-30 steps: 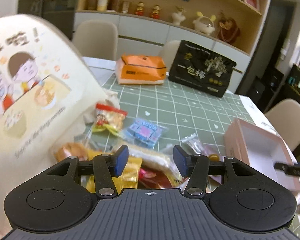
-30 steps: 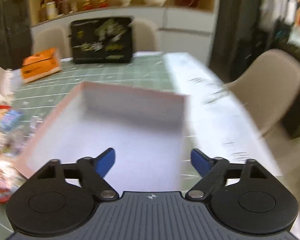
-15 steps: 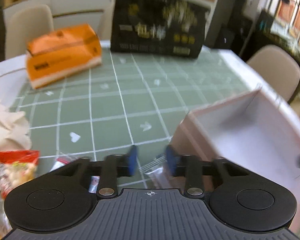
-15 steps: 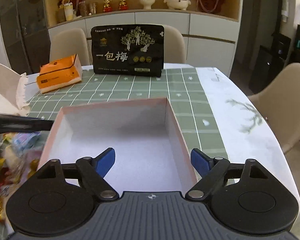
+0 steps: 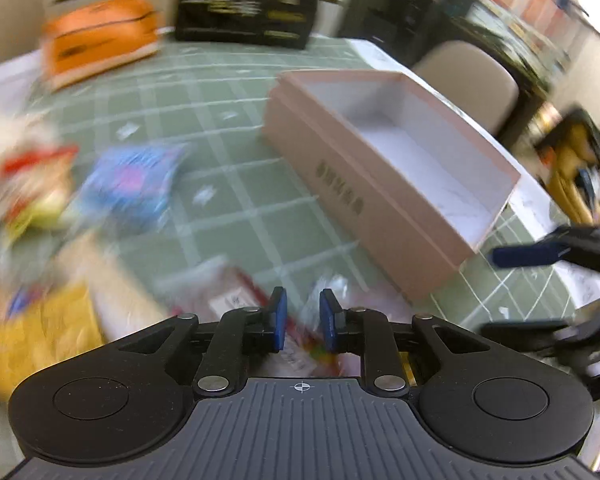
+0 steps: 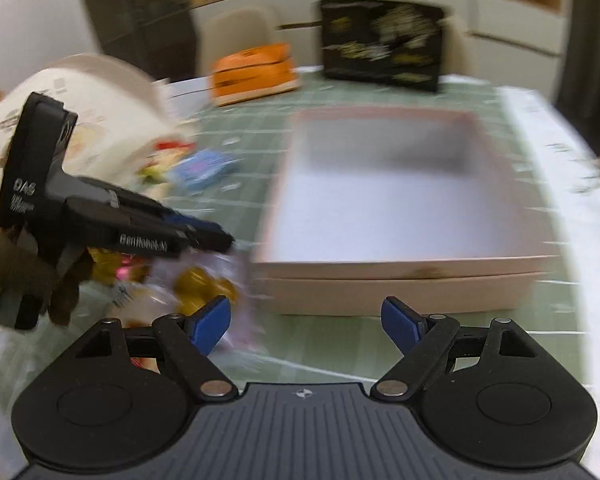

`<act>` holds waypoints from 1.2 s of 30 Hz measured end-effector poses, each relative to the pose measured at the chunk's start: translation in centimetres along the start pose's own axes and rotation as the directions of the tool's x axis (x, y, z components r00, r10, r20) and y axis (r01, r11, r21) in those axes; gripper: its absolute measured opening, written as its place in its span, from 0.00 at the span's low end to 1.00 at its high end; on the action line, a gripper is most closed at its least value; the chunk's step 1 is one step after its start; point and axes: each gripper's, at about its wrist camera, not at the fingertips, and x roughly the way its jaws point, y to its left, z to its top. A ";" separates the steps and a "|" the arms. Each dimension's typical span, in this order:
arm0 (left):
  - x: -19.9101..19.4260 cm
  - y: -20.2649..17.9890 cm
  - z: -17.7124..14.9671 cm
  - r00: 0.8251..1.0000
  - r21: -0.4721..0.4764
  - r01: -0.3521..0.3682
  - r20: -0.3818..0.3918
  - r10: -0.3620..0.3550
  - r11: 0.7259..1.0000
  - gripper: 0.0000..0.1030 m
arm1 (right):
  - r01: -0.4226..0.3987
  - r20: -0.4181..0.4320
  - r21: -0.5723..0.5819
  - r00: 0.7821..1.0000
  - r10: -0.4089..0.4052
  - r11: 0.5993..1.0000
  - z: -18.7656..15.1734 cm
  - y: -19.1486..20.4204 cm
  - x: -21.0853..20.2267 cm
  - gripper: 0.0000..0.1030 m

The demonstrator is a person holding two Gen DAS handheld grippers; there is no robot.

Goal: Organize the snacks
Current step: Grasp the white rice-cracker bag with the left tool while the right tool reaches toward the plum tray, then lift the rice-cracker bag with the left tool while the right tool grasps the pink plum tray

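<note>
An empty pink box (image 5: 384, 184) with a white inside stands on the green grid mat; it also shows in the right wrist view (image 6: 404, 200). A heap of snack packets lies to its left: a blue packet (image 5: 136, 184), a red-topped one (image 5: 36, 184), a yellow one (image 5: 36, 336). My left gripper (image 5: 300, 320) hovers low over clear and red packets (image 5: 240, 300), its jaws nearly closed with a narrow gap; nothing shows clearly between them. My right gripper (image 6: 304, 322) is open and empty in front of the box's near wall. The left gripper also appears in the right wrist view (image 6: 204, 236).
An orange tissue pack (image 5: 100, 36) and a black bag (image 5: 252, 4) stand at the mat's far edge. A white printed bag (image 6: 80, 120) lies at the left. Beige chairs (image 5: 468, 80) surround the table. The white tablecloth (image 6: 560, 152) runs along the right.
My left gripper has swung right and dropped toward the packets near the box, its jaws narrowing. My right gripper has drawn back from over the box to in front of it.
</note>
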 end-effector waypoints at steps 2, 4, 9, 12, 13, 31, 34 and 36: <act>-2.3 0.8 -1.6 0.996 -0.123 -0.047 0.063 0.055 0.991 0.22 | -0.068 -0.025 -0.015 0.997 0.068 0.998 0.0 1.1 1.7 0.81; -5.1 1.4 -3.4 0.983 -0.267 -0.090 0.131 0.129 0.960 0.22 | -0.108 -0.051 -0.041 0.993 0.106 0.993 -0.2 2.6 3.5 0.81; -9.3 -0.3 -7.8 0.942 -0.490 -0.212 0.127 0.310 0.846 0.25 | -0.132 -0.088 -0.178 0.989 0.118 0.975 -1.3 5.8 5.5 0.66; -9.7 -2.3 -10.6 0.941 -0.569 -0.231 0.074 0.329 0.789 0.25 | -0.154 -0.107 -0.246 0.986 0.131 0.957 -2.0 5.7 3.9 0.63; -9.5 -3.2 -11.4 0.947 -0.592 -0.210 0.074 0.312 0.779 0.25 | -0.142 -0.104 -0.266 0.988 0.118 0.953 -2.5 5.2 3.2 0.62; -3.2 -8.5 -8.2 0.985 -0.470 0.077 0.175 0.008 0.880 0.40 | -0.164 -0.056 -0.247 0.986 0.155 0.955 -7.3 0.0 -0.1 0.60; -3.4 -9.6 -7.5 0.976 -0.419 0.124 0.213 -0.036 0.899 0.41 | -0.228 -0.072 -0.263 0.974 0.216 0.938 -7.4 1.2 -0.1 0.54; -2.6 -9.7 -7.1 0.979 -0.416 0.120 0.198 -0.039 0.901 0.41 | -0.213 -0.060 -0.281 0.977 0.204 0.936 -7.7 1.6 -0.2 0.54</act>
